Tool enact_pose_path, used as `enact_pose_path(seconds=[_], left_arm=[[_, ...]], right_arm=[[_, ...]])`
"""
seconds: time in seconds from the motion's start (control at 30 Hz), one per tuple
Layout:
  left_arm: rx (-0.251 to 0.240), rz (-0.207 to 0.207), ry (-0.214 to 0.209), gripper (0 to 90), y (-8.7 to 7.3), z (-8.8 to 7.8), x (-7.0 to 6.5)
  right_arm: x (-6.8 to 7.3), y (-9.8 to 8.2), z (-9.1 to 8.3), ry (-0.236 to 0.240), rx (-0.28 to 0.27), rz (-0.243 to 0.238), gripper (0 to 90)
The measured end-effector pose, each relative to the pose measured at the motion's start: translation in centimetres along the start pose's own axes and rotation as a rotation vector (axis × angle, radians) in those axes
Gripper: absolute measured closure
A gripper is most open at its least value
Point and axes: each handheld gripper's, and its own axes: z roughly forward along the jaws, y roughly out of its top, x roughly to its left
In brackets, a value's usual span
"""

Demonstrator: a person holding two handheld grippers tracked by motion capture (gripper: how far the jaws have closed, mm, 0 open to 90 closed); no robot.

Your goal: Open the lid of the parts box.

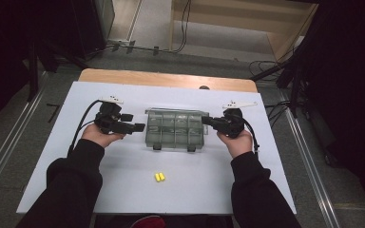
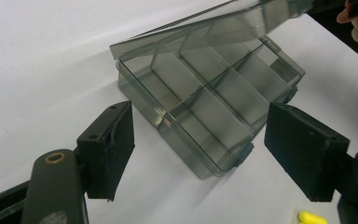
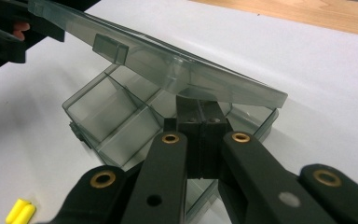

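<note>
While the right gripper [image 3: 199, 122] is squeezed tight under the box's lid [image 3: 168, 65], holding it up a bit, the left gripper [image 2: 199, 149] is wide w/ nothing in it, just left of the box [image 1: 175, 129]. Two yellow bits [image 1: 159, 177] lie near the box's front.

A pair of yellow pieces [image 1: 159, 177] lies on the white surface [image 1: 123, 175] at 6 o'clock; cables [image 1: 185, 28] trail over the floor at 12 o'clock.
</note>
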Motion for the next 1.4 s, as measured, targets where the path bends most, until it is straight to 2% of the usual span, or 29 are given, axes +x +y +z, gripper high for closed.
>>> enact_pose_path(seconds=[0.13, 0.23, 0.4, 0.43, 0.57, 0.67, 0.7, 0.8, 1.0, 1.2, 1.4], left_arm=[[0.026, 0.01, 0.015, 24.2, 0.4, 0.8, 0.5], [0.015, -0.01, 0.029, 24.2, 0.8, 1.4, 0.8], [0.011, -0.011, 0.016, 24.2, 1.2, 2.4, 1.2], [0.002, -0.022, 0.015, 24.2, 1.1, 2.6, 1.2], [0.005, -0.012, 0.026, 24.2, 1.0, 3.5, 1.3], [-0.002, -0.013, 0.013, 24.2, 1.1, 4.2, 1.5], [0.004, -0.012, 0.025, 24.6, 1.2, 4.3, 1.5], [-0.002, 0.015, 0.061, 29.2, 1.5, 4.7, 1.4], [-0.038, 0.028, 0.075, 37.4, 1.8, 4.4, 1.7], [-0.052, 0.055, 0.062, 47.4, 2.0, 4.2, 1.7], [-0.064, 0.054, 0.044, 55.2, 2.1, 4.1, 1.7]], right_arm=[[0.0, 0.0, 0.0, -0.001, 0.002, 0.001, 87.3], [0.0, 0.0, 0.1, 0.001, 0.003, 0.001, 87.3], [0.1, 0.1, 0.1, 0.004, 0.001, -0.001, 87.3], [0.1, 0.1, 0.1, 0.005, 0.001, 0.0, 87.3], [0.2, 0.2, 0.1, 0.002, 0.005, 0.002, 87.3], [0.3, 0.1, 0.2, 0.002, 0.01, -0.008, 87.3], [0.3, 0.1, 0.3, -0.001, 0.009, -0.011, 87.3], [0.3, 0.1, 0.3, 0.0, 0.011, -0.012, 87.3], [0.4, 0.0, 0.6, 0.002, 0.02, 0.0, 87.3], [0.3, -0.1, 0.5, -0.002, 0.015, -0.001, 87.3], [0.3, -0.3, 0.5, -0.005, 0.027, 0.001, 85.8]])
